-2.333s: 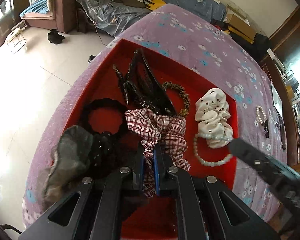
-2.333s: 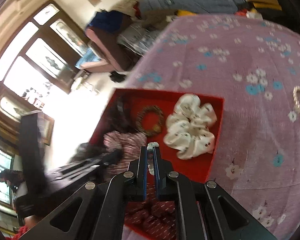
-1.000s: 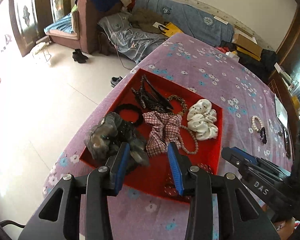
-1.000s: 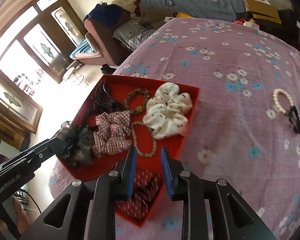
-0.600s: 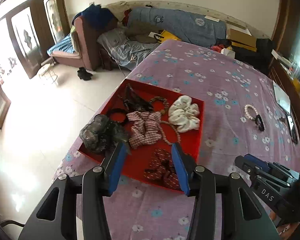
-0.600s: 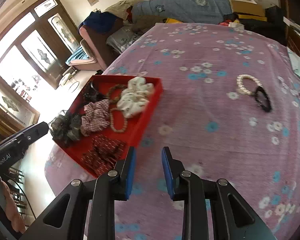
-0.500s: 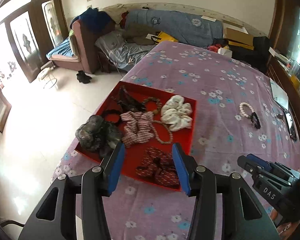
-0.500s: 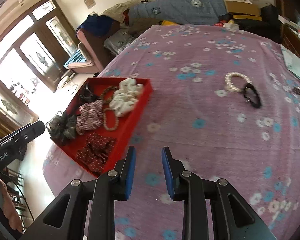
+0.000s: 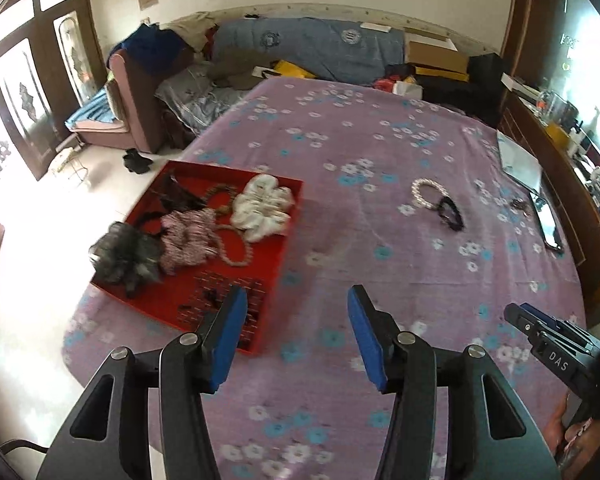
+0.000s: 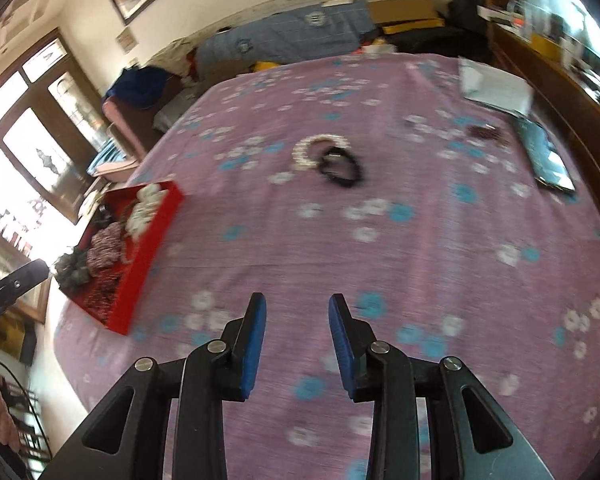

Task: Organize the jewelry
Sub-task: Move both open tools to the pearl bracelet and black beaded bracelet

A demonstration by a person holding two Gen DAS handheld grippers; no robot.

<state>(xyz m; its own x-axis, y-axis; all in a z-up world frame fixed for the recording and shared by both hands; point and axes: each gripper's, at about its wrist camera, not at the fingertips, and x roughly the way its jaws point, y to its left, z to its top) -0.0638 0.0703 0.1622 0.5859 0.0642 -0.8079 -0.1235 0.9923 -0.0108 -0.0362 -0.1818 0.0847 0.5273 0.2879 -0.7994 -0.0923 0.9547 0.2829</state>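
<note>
A red tray [image 9: 285, 236] [image 10: 156, 224] sits at the left edge of the purple flowered bed and holds a white scrunchie [image 9: 264, 208], a plaid scrunchie [image 9: 186, 236], a grey scrunchie [image 9: 124, 256], a bead bracelet [image 9: 236, 246] and dark hair clips. A pearl bracelet [image 9: 426, 194] [image 10: 312, 150] and a black hair tie [image 9: 450, 212] [image 10: 340, 168] lie together on the bedspread, mid-right. My left gripper [image 9: 296, 320] is open and empty, above the bedspread right of the tray. My right gripper [image 10: 296, 324] is open and empty, well short of the two loose pieces.
A phone [image 9: 548, 224] [image 10: 548, 160] and white paper [image 9: 520, 160] lie at the bed's right side by a wooden headboard. A small dark item [image 10: 486, 132] lies near the paper. A sofa with clothes [image 9: 308, 48] stands beyond the bed. Bare floor is left.
Both grippers let go of the plaid scrunchie and bead bracelet in the tray, opened, pulled back and up, and swung right. The right view now faces the pearl bracelet and black hair tie.
</note>
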